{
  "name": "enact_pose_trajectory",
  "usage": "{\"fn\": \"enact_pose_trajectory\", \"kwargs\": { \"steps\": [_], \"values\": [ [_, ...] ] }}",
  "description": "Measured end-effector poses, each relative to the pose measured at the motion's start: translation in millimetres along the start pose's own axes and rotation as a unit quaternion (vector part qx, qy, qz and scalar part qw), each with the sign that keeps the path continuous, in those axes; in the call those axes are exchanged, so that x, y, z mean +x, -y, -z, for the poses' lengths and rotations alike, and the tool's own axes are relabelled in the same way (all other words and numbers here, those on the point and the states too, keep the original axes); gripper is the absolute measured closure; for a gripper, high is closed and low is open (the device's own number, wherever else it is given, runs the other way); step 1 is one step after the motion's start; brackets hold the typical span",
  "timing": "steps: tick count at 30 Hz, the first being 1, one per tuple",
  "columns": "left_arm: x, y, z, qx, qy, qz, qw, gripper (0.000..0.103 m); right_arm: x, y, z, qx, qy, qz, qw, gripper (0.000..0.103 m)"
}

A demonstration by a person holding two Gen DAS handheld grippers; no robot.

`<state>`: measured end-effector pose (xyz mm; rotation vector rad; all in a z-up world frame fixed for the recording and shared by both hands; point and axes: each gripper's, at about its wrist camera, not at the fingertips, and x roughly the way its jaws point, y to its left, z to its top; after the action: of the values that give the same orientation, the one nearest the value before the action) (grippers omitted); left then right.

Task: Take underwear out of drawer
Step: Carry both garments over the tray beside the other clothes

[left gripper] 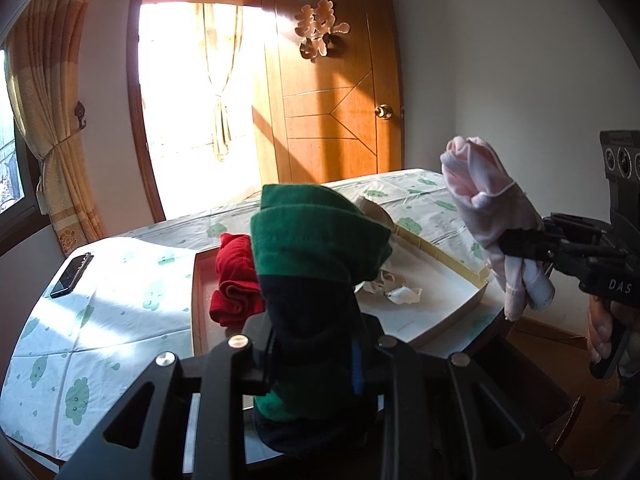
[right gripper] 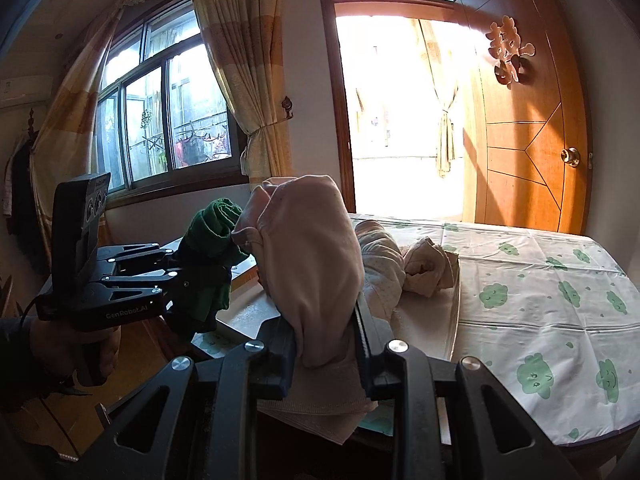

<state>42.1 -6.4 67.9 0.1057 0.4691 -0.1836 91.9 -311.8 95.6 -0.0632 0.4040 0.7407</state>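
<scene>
Left claw [left gripper: 316, 344] clenched on a rolled green-and-navy cotton underwear bundle [left gripper: 320, 248], held upright above the shallow cream cardboard drawer tray [left gripper: 452, 264]. Right claw [right gripper: 324, 340] clenched on a pale pink rolled underwear bundle [right gripper: 312, 264], likewise lifted clear of the tray.

Seen only from the left wrist: a folded red garment [left gripper: 236, 284] lying in the tray's near-left corner, crumpled white scraps [left gripper: 396, 288] near its middle, and a dark smartphone [left gripper: 72, 275] flat on the counter [left gripper: 100, 320], which is covered with a white plastic cloth printed with green clouds. Also here, the right claw from the side, pink bundle [left gripper: 492, 208] pinched at its lower half, a hand [left gripper: 604, 328] on the grip below.

Seen only from the right wrist: two cream rolled garments [right gripper: 400, 268] resting in the tray's far end, a sliding window with yellow curtains [right gripper: 160, 120], and the left claw from the side [right gripper: 192, 276], green bundle [right gripper: 216, 240] standing up from it, touching or just beside the pink one; cannot tell which.

Common to both: an orange-brown wooden door [left gripper: 332, 100] bearing a cut-out ornament, beside a sunlit doorway.
</scene>
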Motion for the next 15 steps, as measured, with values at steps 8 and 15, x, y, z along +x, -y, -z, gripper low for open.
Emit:
{"fn": "enact_pose_trajectory", "kwargs": {
  "steps": [8, 15],
  "values": [
    [8.7, 0.6, -6.4, 0.008, -0.004, -0.003, 1.0000, 0.078, 6.1, 6.1, -8.5, -0.003, -0.007, 0.005, 1.000, 0.075],
    [13.2, -1.1, -9.9, 0.006, -0.009, -0.003, 0.9999, 0.078, 9.9, 9.0, -14.7, 0.001, -0.011, 0.007, 1.000, 0.075]
  ]
}}
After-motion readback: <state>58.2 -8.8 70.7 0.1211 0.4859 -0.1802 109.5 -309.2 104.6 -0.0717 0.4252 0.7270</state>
